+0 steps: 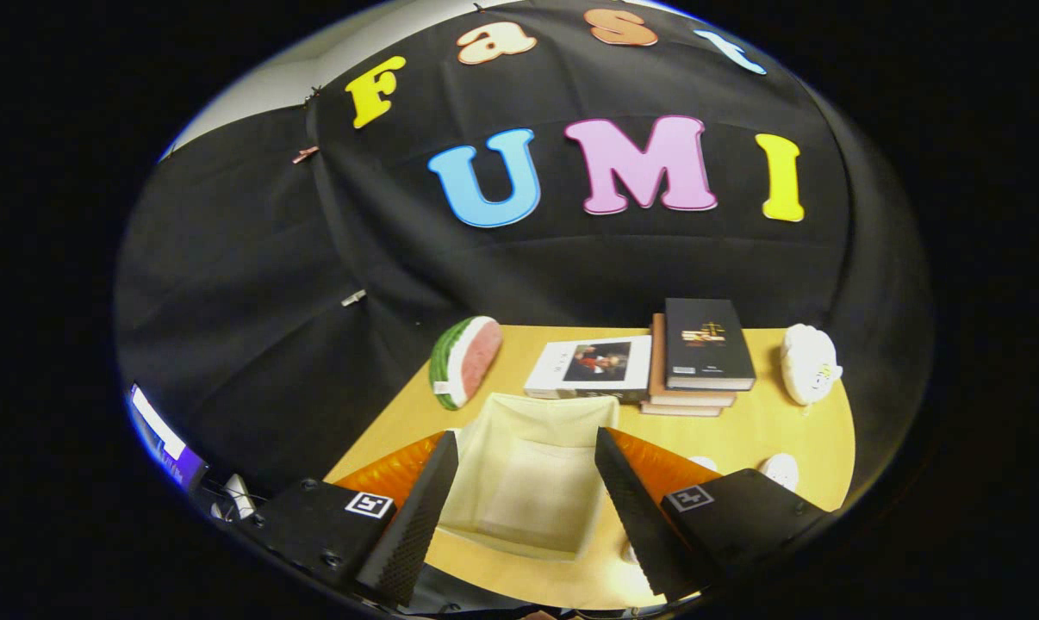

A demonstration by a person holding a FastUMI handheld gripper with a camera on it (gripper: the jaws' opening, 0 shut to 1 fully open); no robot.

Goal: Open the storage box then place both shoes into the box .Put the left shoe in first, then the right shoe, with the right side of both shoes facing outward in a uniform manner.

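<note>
A cream fabric storage box [528, 508] stands on the wooden table [769, 426] with its top open and nothing visible inside. My gripper [525, 433] hovers above its near side, open, and the box shows in the gap between the two fingers. Nothing is held. To the right of the box, past the right finger, the white toe of one shoe [780, 470] shows, and a smaller white bit of a second shoe [703, 462] sits beside it. Most of both shoes is hidden behind the gripper body.
Beyond the box lie a white book [590, 368] and a stack of books [700, 357] with a dark one on top. A watermelon-slice toy [464, 360] stands at the back left, and a white plush toy [808, 363] at the back right.
</note>
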